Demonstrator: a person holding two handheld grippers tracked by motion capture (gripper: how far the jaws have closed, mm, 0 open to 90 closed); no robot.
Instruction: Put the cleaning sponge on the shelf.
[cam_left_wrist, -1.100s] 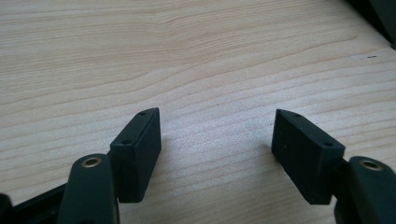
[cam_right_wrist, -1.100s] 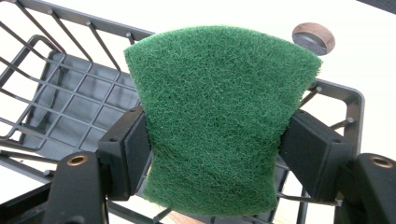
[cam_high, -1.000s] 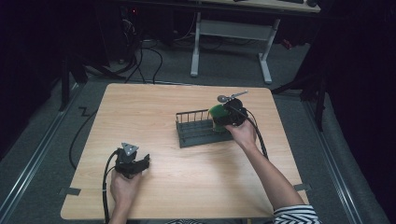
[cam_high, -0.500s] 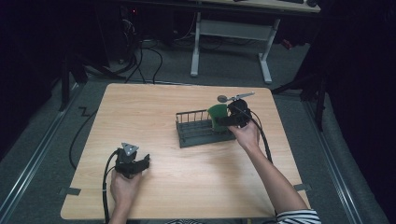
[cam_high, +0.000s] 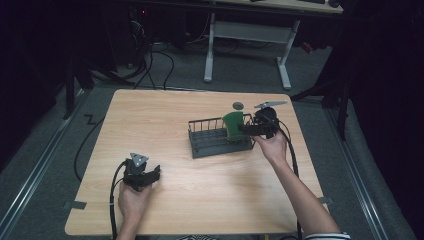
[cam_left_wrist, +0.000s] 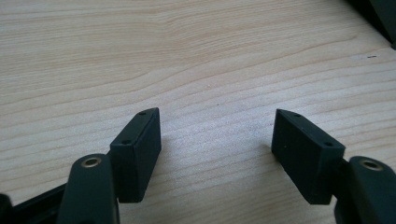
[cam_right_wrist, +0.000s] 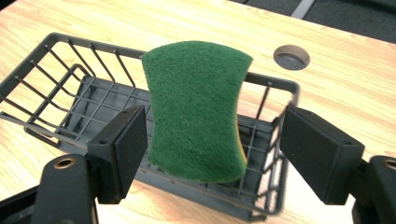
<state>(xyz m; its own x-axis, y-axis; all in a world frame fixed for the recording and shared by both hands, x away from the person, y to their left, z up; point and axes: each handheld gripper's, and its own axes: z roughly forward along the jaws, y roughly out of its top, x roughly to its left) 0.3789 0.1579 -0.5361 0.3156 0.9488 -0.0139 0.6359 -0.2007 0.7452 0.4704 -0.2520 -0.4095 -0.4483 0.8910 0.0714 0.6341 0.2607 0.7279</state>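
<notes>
A green scouring sponge (cam_high: 232, 126) (cam_right_wrist: 196, 107) stands on edge inside the right end of a dark wire basket (cam_high: 210, 142) (cam_right_wrist: 70, 42), leaning against the end wall. My right gripper (cam_high: 248, 129) (cam_right_wrist: 212, 130) hovers just right of the basket, pointing at the sponge. Its jaws have just been closing slightly from their widest, and they stand open. The sponge sits ahead of the pads with no contact. My left gripper (cam_high: 154, 172) (cam_left_wrist: 215, 135) rests low over the bare wood near the front left, open with nothing between its jaws.
A round cable hole (cam_high: 238, 105) (cam_right_wrist: 291, 56) lies in the tabletop (cam_high: 165, 115) behind the basket. The table's right edge is close to my right hand. A white desk frame (cam_high: 245, 35) and floor cables lie beyond the far edge.
My right gripper let go of the sponge and drew back to the right. The sponge stays upright in the basket. My left gripper kept still.
</notes>
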